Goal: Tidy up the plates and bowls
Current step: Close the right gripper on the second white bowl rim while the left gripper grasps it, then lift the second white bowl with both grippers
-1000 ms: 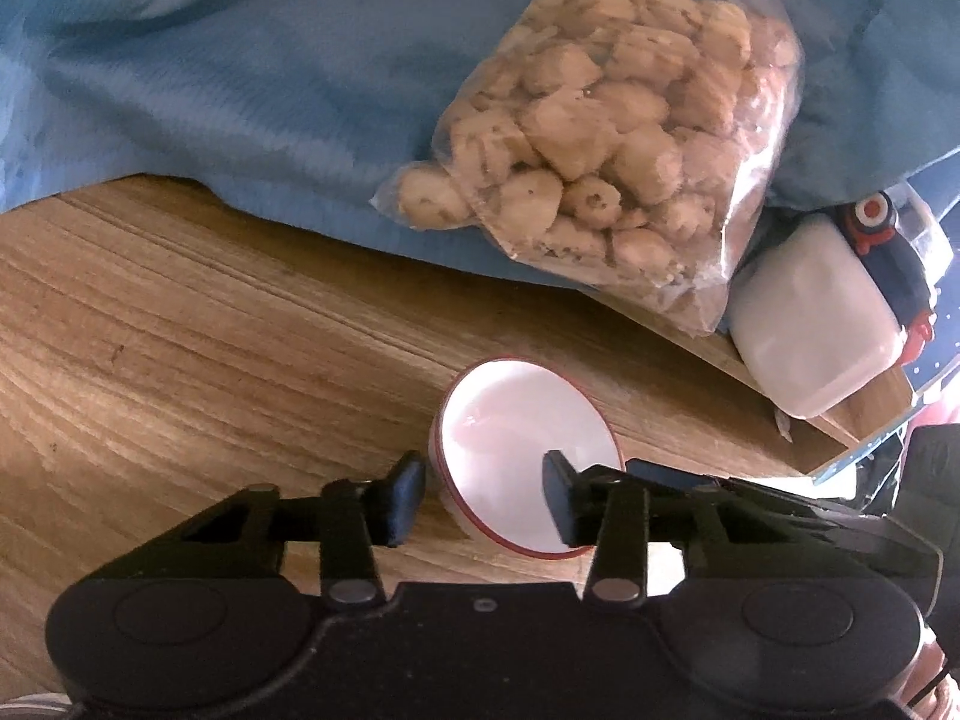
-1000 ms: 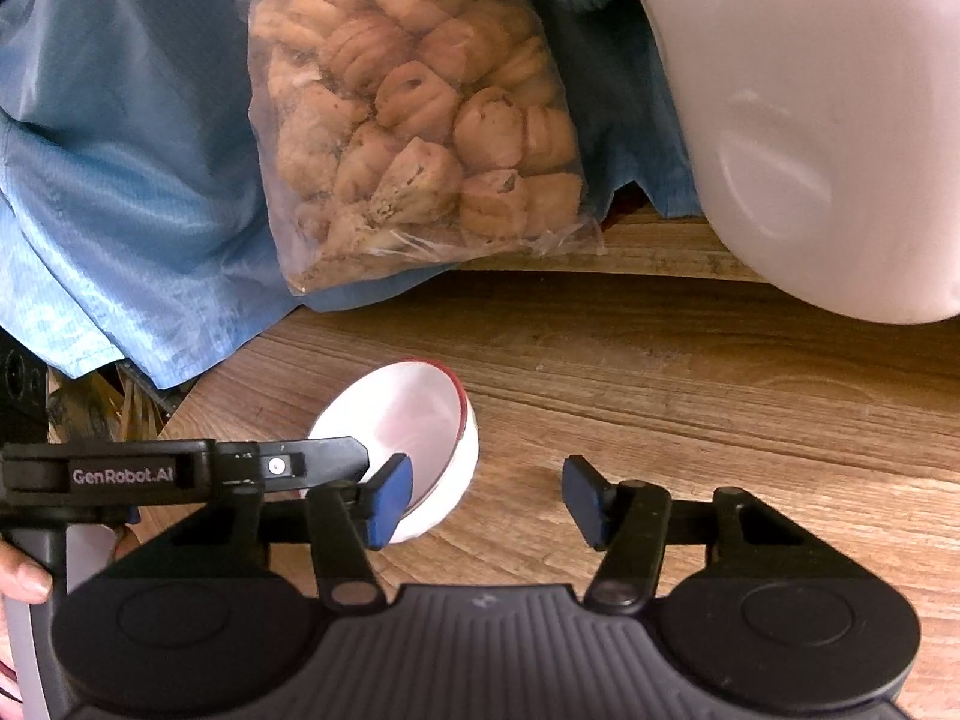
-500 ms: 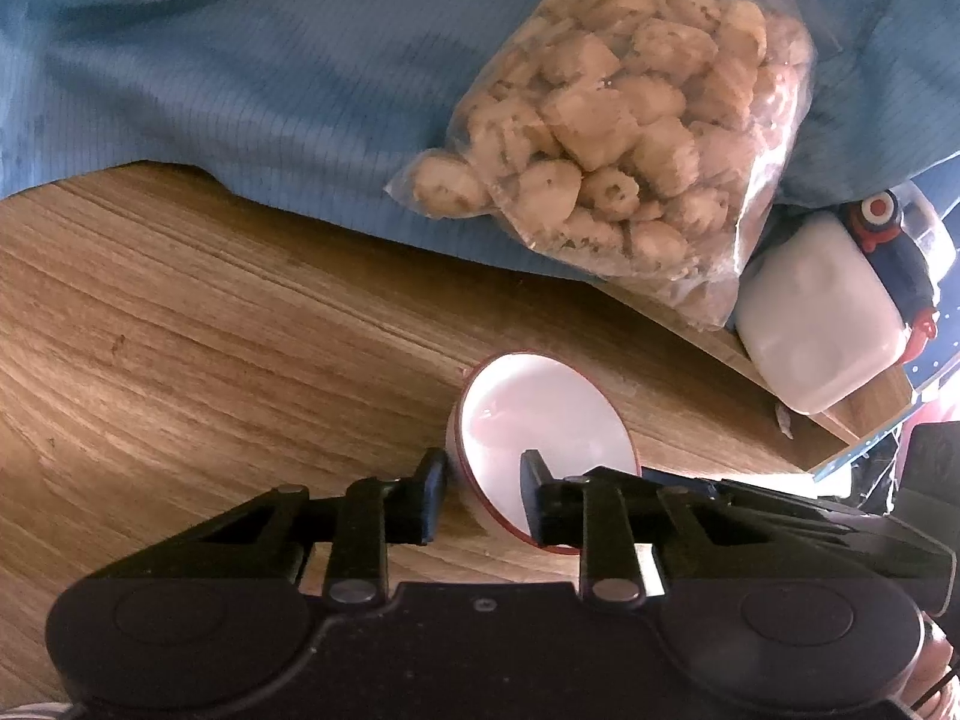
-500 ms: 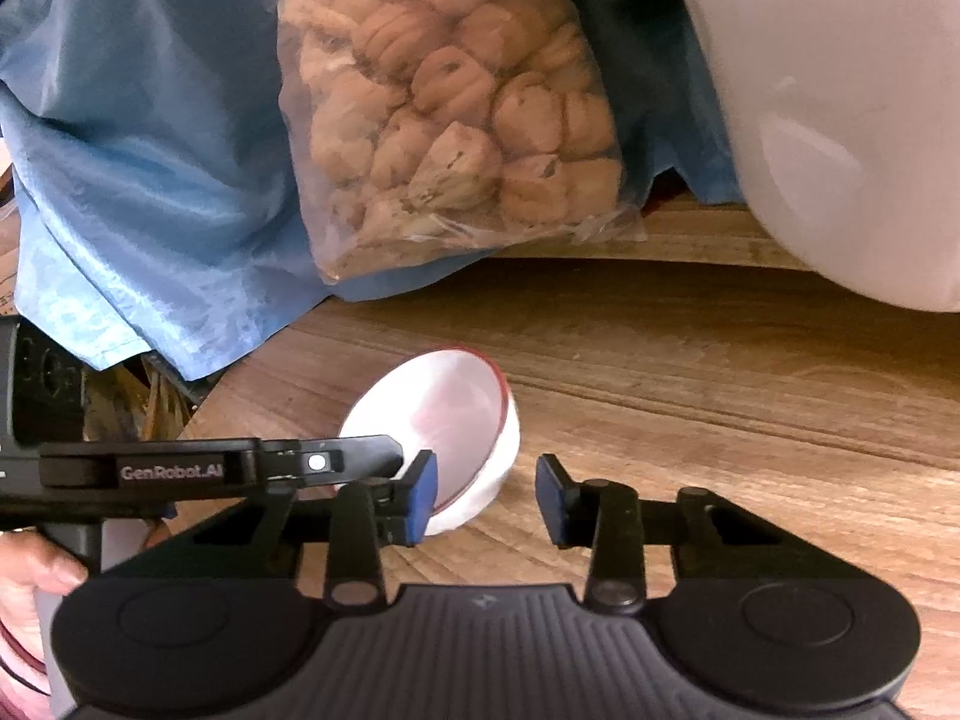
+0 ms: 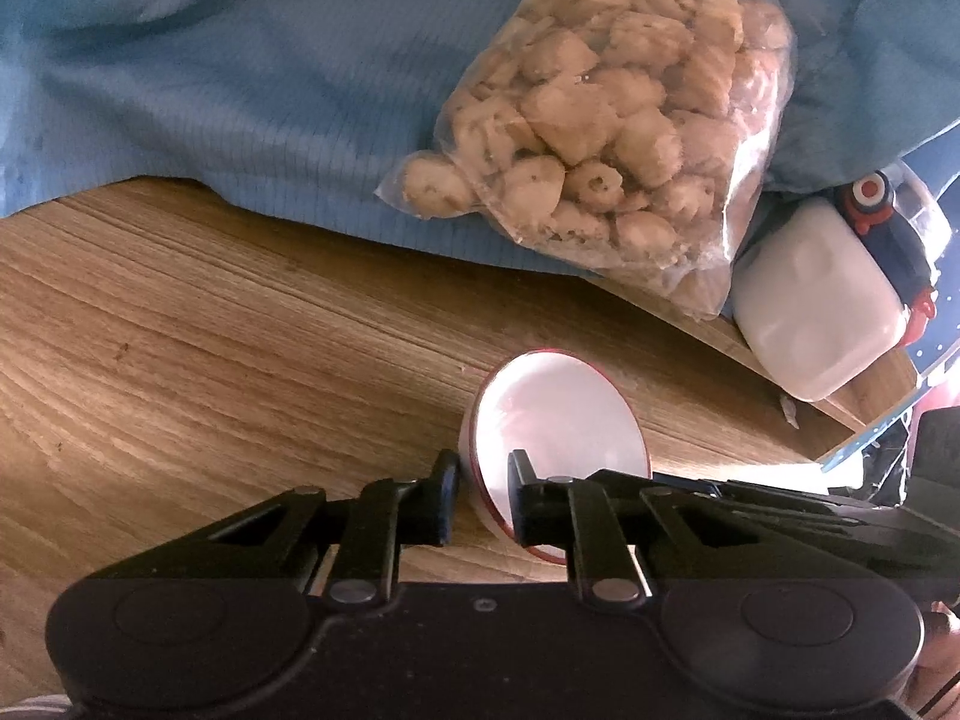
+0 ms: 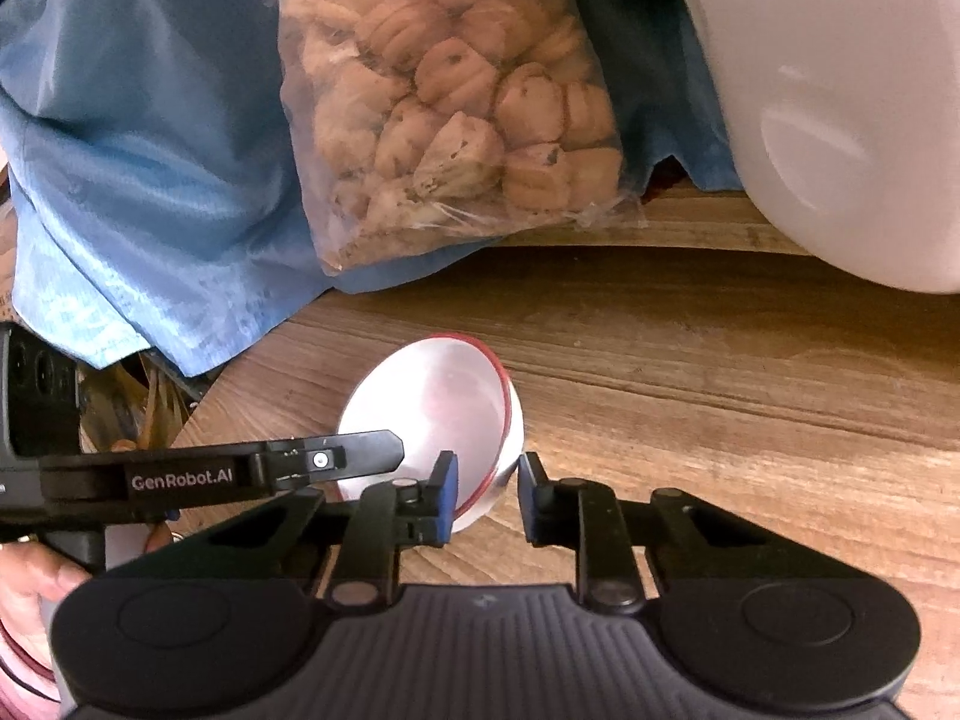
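1. One white bowl (image 5: 558, 414) (red rim), tilted on our wooden table (image 5: 210, 324).
2. Left gripper (image 5: 480, 495): jaws just closed, clamped on its near rim.
3. Right gripper (image 6: 487, 495): likewise, opposite rim.
4. Bag of biscuits (image 6: 444, 90) behind.

A small white bowl with a thin red rim (image 5: 558, 420) sits on streaky brown wood-grain tabletop (image 5: 210, 330); behind, plain sky-blue cloth (image 5: 210, 90) and a clear bag of beige biscuits (image 5: 606, 120)
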### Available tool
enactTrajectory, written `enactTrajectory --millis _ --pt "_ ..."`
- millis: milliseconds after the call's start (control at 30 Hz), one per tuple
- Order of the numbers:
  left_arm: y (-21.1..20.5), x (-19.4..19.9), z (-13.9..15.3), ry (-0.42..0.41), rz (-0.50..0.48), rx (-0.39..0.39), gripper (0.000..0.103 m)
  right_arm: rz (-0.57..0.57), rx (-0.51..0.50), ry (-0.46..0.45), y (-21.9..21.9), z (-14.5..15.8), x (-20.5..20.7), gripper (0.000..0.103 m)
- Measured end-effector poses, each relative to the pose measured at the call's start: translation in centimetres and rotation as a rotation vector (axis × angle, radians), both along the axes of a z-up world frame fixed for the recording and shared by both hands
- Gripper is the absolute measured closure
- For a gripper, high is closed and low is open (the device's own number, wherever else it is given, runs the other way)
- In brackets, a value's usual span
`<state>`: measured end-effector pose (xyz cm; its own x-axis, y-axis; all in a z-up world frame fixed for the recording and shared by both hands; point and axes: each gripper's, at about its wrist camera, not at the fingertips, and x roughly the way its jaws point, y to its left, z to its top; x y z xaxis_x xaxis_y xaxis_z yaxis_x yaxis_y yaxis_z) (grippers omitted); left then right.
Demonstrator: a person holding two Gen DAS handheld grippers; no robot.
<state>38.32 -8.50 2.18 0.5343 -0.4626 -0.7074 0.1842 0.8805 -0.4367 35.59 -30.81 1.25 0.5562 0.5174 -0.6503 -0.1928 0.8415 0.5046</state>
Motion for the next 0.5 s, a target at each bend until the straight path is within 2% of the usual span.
enactTrajectory --millis 167,500 --pt "-0.2 -0.3 0.2 0.002 0.011 0.000 0.086 -0.013 0.022 0.007 -0.6 0.2 -0.5 0.082" --pt "-0.2 -2.0 2.0 -0.031 0.016 -0.028 0.086 -0.027 0.028 -0.045 -1.2 2.2 -2.9 0.082"
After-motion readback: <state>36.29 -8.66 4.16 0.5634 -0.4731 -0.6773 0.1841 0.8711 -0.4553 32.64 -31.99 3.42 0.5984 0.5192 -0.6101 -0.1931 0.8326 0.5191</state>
